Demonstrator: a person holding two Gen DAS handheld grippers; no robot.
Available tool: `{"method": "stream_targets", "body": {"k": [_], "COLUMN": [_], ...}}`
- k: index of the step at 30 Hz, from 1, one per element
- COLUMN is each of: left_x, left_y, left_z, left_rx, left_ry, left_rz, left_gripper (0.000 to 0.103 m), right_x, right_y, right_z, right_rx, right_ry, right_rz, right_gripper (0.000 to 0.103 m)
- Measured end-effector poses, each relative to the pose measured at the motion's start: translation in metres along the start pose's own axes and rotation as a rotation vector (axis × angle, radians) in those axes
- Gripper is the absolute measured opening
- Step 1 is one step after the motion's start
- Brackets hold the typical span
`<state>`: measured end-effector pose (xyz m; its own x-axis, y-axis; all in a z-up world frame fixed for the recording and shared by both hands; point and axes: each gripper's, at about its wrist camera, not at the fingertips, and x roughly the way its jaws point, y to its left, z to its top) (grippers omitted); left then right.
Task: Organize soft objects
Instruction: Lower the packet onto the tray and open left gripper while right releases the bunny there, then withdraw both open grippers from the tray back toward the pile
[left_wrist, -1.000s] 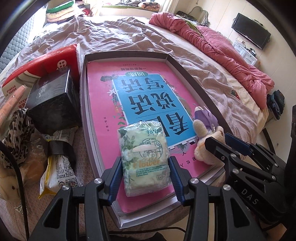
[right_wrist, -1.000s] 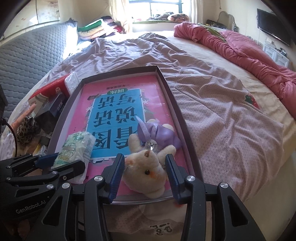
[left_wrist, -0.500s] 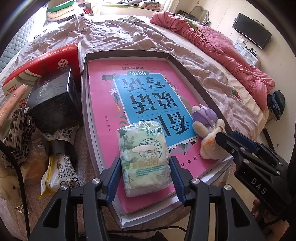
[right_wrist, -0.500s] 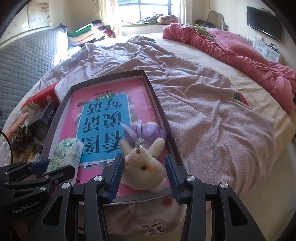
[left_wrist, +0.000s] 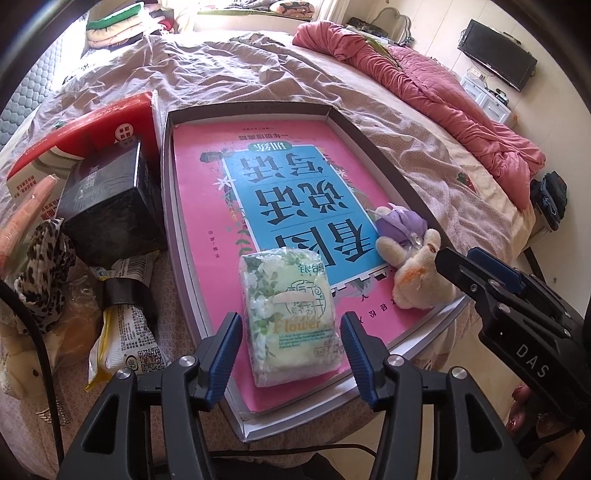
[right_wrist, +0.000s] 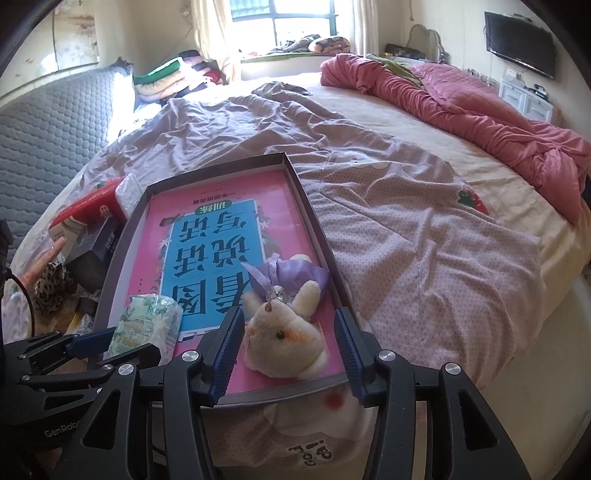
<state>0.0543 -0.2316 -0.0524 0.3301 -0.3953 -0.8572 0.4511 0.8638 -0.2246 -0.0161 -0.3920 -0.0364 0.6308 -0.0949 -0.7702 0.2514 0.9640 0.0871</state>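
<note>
A green tissue pack (left_wrist: 290, 315) lies in the shallow box tray (left_wrist: 255, 107) on the pink and blue book cover. My left gripper (left_wrist: 291, 347) is open, its blue pads on either side of the pack's near end with a gap on each side. A cream plush rabbit with a purple bow (right_wrist: 284, 328) lies at the tray's near right corner. My right gripper (right_wrist: 290, 349) is open around the rabbit's head without touching it. The rabbit (left_wrist: 413, 266) and the right gripper's fingers (left_wrist: 491, 284) also show in the left wrist view; the pack (right_wrist: 147, 325) shows in the right wrist view.
Left of the tray stand a black box (left_wrist: 110, 206), a red and white box (left_wrist: 85, 136), a snack packet (left_wrist: 125, 332) and a leopard-print cloth (left_wrist: 40, 269). A pink quilt (right_wrist: 461, 107) lies across the bed's far right. The bed edge (right_wrist: 517, 332) drops off at right.
Both grippers have drawn back toward the tray's near edge and opened a little wider. The tissue pack and the rabbit stay lying in the tray.
</note>
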Motion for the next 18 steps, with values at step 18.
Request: {"method": "stream_targets", "body": {"k": [18], "left_x": [-0.066], "left_y": [0.027], "left_z": [-0.005], "left_rx": [-0.044], "left_ry": [-0.120], "left_rz": [0.042], "left_gripper": [0.068], "right_x": [-0.021], "right_y": [0.025], "right_z": [0.008], "right_rx": [-0.045], "right_ry": [-0.045], "right_rz": [-0.012], "right_gripper": [0.065]}}
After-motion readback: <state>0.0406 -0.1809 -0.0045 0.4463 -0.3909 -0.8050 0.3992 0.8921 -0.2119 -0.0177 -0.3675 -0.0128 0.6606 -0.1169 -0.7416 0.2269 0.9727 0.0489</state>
